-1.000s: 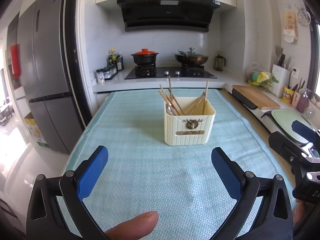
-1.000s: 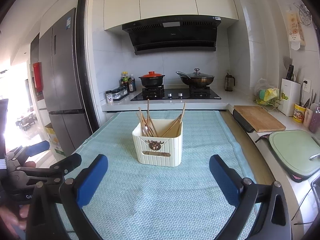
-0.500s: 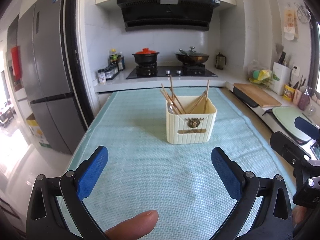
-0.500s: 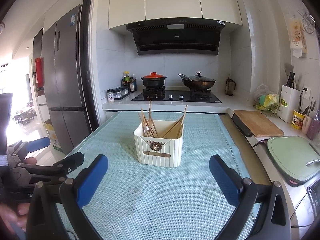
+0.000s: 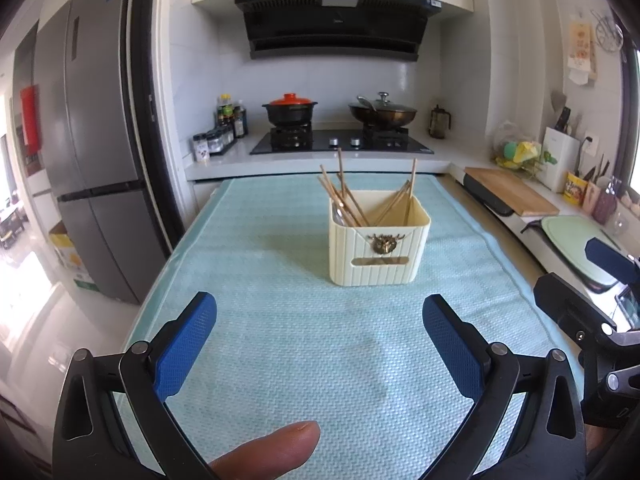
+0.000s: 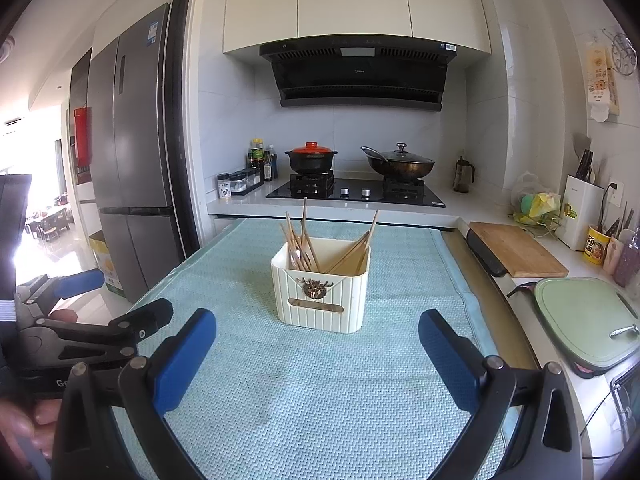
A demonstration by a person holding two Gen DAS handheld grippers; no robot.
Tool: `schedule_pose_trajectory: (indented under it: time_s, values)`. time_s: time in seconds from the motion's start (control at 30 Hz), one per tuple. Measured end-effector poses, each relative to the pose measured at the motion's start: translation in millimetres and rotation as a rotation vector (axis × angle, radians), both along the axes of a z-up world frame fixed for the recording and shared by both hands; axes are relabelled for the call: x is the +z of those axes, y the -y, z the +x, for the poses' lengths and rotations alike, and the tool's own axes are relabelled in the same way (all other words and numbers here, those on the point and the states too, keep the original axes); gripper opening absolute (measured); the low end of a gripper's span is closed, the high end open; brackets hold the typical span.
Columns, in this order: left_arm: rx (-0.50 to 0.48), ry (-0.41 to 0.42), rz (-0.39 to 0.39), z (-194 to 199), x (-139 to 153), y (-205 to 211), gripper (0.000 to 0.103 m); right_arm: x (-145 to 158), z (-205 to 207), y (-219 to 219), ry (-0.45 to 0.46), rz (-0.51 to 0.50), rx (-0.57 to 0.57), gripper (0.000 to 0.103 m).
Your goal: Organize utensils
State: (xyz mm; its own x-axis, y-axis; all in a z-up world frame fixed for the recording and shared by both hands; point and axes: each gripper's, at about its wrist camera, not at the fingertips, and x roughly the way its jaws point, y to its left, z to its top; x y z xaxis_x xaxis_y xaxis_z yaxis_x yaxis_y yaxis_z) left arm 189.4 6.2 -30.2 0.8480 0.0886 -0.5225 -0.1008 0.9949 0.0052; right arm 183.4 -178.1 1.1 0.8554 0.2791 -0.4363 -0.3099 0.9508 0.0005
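My left hand-held gripper (image 5: 320, 344) and right hand-held gripper (image 6: 316, 348) stayed wide open and empty. The cream box (image 5: 379, 238) of chopsticks (image 5: 344, 200) sat mid-frame, slightly farther off; tidying looked finished.

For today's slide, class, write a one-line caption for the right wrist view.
Open right gripper faces a cream holder of chopsticks on a blue mat.

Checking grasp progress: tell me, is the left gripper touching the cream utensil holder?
Apart. The left wrist view shows bare teal mat between the open left gripper and the utensil holder.
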Motion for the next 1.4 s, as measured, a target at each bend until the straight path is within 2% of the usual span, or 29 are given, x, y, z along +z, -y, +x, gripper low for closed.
schedule_pose_trajectory:
  time_s: [1.4]
  values:
    - [0.003, 0.000, -0.004, -0.6, -0.8, 2.5, 0.103, 2.1, -1.0, -0.2, -0.004, -0.012, -0.006, 0.103]
